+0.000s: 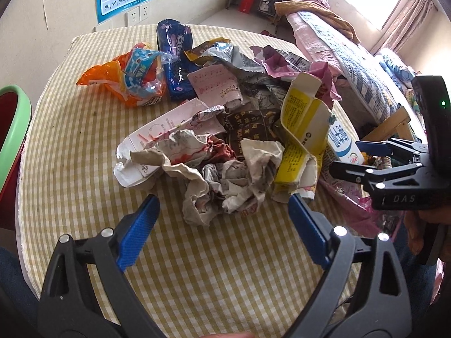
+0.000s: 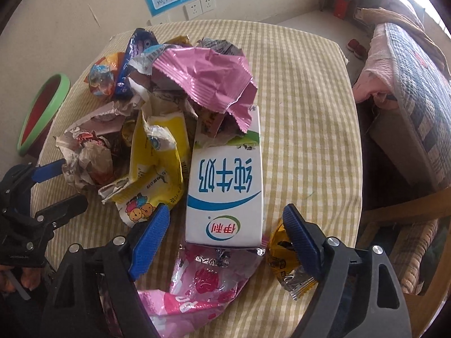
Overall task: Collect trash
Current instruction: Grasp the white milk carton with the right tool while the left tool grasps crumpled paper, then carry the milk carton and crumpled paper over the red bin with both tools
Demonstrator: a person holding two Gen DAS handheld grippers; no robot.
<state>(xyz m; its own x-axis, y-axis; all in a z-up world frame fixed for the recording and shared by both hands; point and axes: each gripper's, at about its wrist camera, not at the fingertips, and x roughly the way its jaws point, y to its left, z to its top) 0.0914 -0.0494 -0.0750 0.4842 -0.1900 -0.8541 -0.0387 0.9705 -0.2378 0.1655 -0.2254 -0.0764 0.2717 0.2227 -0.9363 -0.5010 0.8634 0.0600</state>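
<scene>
A heap of crumpled trash (image 1: 225, 152) lies in the middle of the checked table (image 1: 84, 146). A white milk box (image 2: 225, 194) lies beside a yellow wrapper (image 2: 152, 174). The left gripper (image 1: 222, 211) and right gripper (image 2: 228, 222) are spread wide, pinching nothing.

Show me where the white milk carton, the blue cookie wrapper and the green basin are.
white milk carton (image 2: 225, 186): right wrist view, on its printed front face.
blue cookie wrapper (image 1: 174, 56): left wrist view, on the wrapper's middle.
green basin (image 1: 17, 129): left wrist view, on its green rim.
</scene>
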